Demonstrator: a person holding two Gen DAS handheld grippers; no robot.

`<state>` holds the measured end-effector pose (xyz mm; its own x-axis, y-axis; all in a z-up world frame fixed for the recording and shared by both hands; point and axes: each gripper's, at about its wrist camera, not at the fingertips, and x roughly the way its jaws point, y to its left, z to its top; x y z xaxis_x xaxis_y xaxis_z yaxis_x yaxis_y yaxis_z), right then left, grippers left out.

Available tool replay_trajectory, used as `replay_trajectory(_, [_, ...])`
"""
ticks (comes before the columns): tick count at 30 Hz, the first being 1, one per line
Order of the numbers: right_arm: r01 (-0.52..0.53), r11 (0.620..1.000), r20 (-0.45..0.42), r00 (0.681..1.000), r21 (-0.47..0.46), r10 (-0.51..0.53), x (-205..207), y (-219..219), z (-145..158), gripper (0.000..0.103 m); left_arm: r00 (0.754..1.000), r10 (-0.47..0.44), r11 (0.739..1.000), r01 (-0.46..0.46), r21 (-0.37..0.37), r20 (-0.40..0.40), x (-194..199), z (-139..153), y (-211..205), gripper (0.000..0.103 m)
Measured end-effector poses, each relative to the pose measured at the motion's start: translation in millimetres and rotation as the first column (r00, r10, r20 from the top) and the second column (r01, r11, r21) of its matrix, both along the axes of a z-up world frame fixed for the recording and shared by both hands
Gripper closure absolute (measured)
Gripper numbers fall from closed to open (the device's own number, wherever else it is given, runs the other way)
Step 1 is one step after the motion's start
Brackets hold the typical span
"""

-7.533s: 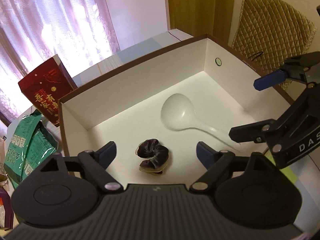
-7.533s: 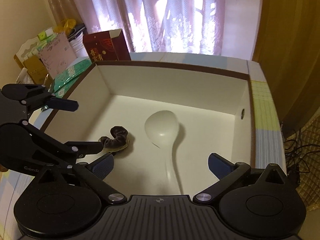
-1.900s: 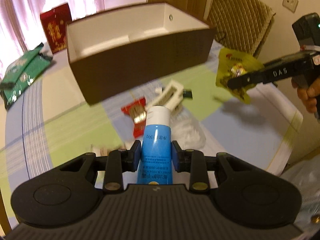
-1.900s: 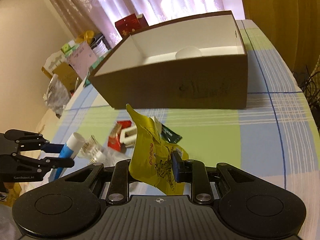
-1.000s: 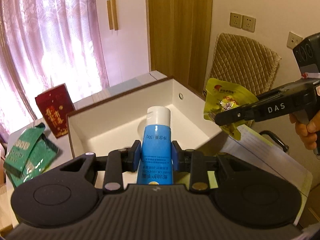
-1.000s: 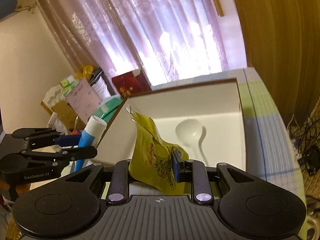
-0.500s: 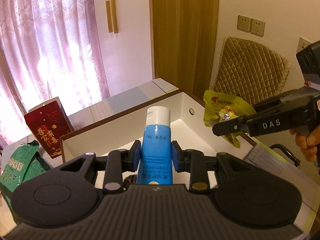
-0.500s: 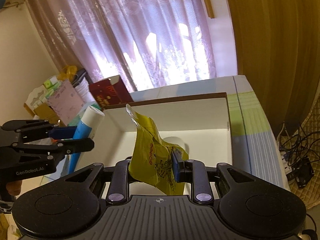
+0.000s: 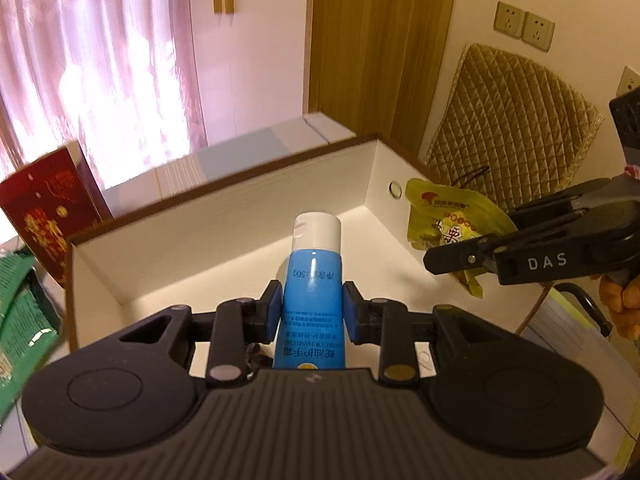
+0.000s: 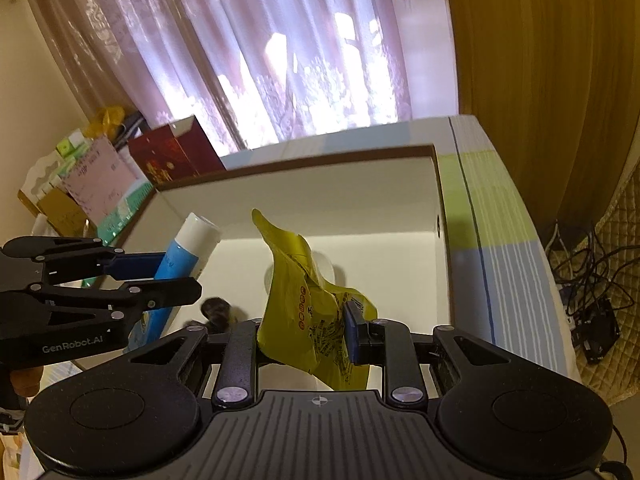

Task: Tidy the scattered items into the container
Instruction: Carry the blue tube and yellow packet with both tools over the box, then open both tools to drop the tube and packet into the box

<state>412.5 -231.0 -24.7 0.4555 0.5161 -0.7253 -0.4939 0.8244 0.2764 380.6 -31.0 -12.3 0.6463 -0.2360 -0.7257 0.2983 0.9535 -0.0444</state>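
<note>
My left gripper (image 9: 311, 307) is shut on a blue tube with a white cap (image 9: 314, 284) and holds it over the open brown box with white inside (image 9: 224, 220). My right gripper (image 10: 308, 332) is shut on a yellow snack packet (image 10: 308, 312) and holds it above the same box (image 10: 320, 200). The right gripper and its packet (image 9: 444, 232) show at the right of the left wrist view, over the box's right wall. The left gripper and the tube (image 10: 180, 256) show at the left of the right wrist view. A dark scrunchie (image 10: 216, 309) and a white spoon (image 10: 328, 270) lie in the box, mostly hidden.
A red gift box (image 9: 44, 204) and green packets (image 9: 20, 320) stand left of the box. A quilted chair back (image 9: 508, 120) is at the right. Curtains hang behind. Stacked paper goods (image 10: 76, 184) sit far left, cables (image 10: 588, 280) on the floor at right.
Both grippers have moved closer over the box with their loads, and they now look down into it more. Grips are unchanged.
</note>
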Motion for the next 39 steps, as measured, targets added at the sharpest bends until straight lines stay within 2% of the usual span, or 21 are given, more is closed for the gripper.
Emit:
replay_trajectory(10, [-0.021, 0.997, -0.008, 1.000, -0.073, 0.020, 7, 6, -15, 0.075, 0.996, -0.003, 1.000, 0.004, 0.010, -0.093, 19, -28, -11, 0.076])
replay_trajectory(16, [-0.043, 0.994, 0.002, 0.999, -0.101, 0.043, 9, 9, -17, 0.075, 0.985, -0.006, 1.000, 0.010, 0.023, -0.172, 24, -44, -12, 0.075])
replay_trajectory(24, [-0.099, 0.978, 0.029, 0.994, -0.182, 0.106, 5, 18, -18, 0.075, 0.987, -0.002, 1.000, 0.007, 0.030, -0.160, 23, -39, -4, 0.076])
replay_trajectory(39, [-0.208, 0.902, 0.097, 0.960, -0.378, 0.262, -3, 42, -17, 0.075, 0.988, 0.068, 0.997, -0.061, 0.052, -0.140, 15, -28, 24, 0.076])
